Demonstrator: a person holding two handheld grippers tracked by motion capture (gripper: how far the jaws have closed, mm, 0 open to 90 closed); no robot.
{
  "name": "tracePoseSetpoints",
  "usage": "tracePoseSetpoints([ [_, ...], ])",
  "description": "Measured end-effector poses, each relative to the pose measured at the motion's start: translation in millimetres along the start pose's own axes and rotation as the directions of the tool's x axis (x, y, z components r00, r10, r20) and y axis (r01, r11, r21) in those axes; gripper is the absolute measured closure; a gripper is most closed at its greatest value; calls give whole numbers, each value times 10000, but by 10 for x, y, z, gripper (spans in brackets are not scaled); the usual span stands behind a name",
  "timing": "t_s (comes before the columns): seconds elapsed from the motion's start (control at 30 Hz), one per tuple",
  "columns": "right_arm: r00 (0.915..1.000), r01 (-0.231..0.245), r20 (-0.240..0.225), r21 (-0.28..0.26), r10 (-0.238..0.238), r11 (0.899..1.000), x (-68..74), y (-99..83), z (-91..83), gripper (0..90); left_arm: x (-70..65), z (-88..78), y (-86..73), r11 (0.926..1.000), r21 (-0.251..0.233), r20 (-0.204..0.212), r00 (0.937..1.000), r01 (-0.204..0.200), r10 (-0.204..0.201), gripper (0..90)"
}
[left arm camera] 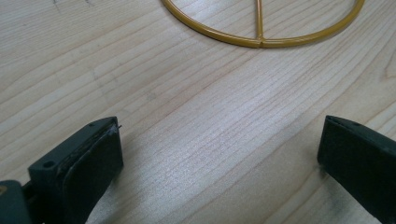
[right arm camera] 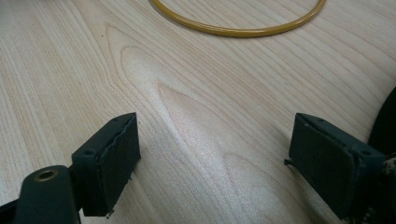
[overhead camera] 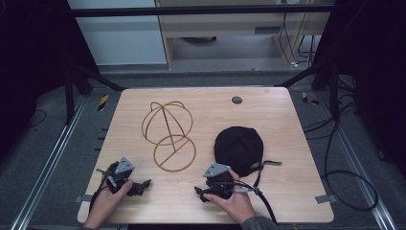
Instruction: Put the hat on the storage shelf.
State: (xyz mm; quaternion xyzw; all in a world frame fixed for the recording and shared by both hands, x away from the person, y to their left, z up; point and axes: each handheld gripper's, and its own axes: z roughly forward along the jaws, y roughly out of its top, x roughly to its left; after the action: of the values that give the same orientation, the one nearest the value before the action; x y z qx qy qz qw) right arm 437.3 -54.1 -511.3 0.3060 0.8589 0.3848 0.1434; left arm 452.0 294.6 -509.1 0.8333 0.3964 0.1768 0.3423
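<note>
At the near edge of a pale wooden table (overhead camera: 287, 158), a person's two hands each rest a black two-jaw gripper on the wood. The left gripper (overhead camera: 140, 187) sits near the left corner; seen from its own camera (left arm camera: 219, 149), its jaws stand wide apart with bare wood between them, holding nothing. The right gripper (overhead camera: 203, 194) lies near the middle of the near edge, its jaws also wide and empty in its own view (right arm camera: 212, 154).

Just beyond the right gripper lies a black cap (overhead camera: 238, 147), flat on the table, a strap trailing to its right. Its dark edge shows at the right of the right gripper view (right arm camera: 385, 119).

Farther out, left of the cap and apart from it, stands a gold wire hat stand (overhead camera: 168, 132): a round base ring on the table, a domed wire frame rising behind it.

The likely work is setting the cap on the stand. The stand looks light, so a nudge from a jaw or the cap dragged across it could tip or slide it. The soft cap may fold if pinched at one edge, and its loose strap could snag the wire.
</note>
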Motion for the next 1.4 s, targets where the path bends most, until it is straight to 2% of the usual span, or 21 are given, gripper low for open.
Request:
tracePoseSetpoints([
  [0.57, 10000, -36, 7, 6, 36, 10000, -4, 4, 5, 148, 0, 0, 0, 10000, -1, -1, 10000, 0, 0, 0],
  [0.63, 9998, -194, 3, 316, 194, 9993, -10, 48, -7, 130, -2, 0, 0, 10000, -1, -11, 10000, 9, -9, 0],
  [0.67, 10000, -89, 31, 388, 88, 9992, -7, 71, -26, 134, 0, 1, 1, 10000, -2, -6, 10000, 12, -12, 0],
  [0.7, 9999, 95, 112, 365, -99, 9993, 0, 109, -77, 144, 0, 2, 3, 10000, 0, -3, 10000, 9, -9, 0],
  [0.83, 9997, 189, 143, 79, -190, 9998, -5, 252, -300, 132, 5, 6, 7, 10000, 9, 31, 10000, 13, -13, 0],
  [0.93, 9962, 668, 546, 314, -684, 9973, -39, 326, -429, 131, 10, 10, 10, 10000, 5, 56, 10000, 5, -5, 0],
  [1.13, 9900, 781, 1103, 900, -879, 9929, -211, 322, -693, 131, 1, 8, 8, 10000, 7, -11, 10000, 44, -44, 0],
  [1.27, 9865, 553, 1483, 951, -691, 9939, -361, 293, -941, 143, -1, 8, 6, 10000, -12, -19, 10000, 47, -47, 0],
  [1.4, 9824, 407, 1755, 1338, -641, 9902, -547, 285, -1142, 141, -3, 7, 5, 10000, -13, -23, 10000, 62, -62, 0],
])
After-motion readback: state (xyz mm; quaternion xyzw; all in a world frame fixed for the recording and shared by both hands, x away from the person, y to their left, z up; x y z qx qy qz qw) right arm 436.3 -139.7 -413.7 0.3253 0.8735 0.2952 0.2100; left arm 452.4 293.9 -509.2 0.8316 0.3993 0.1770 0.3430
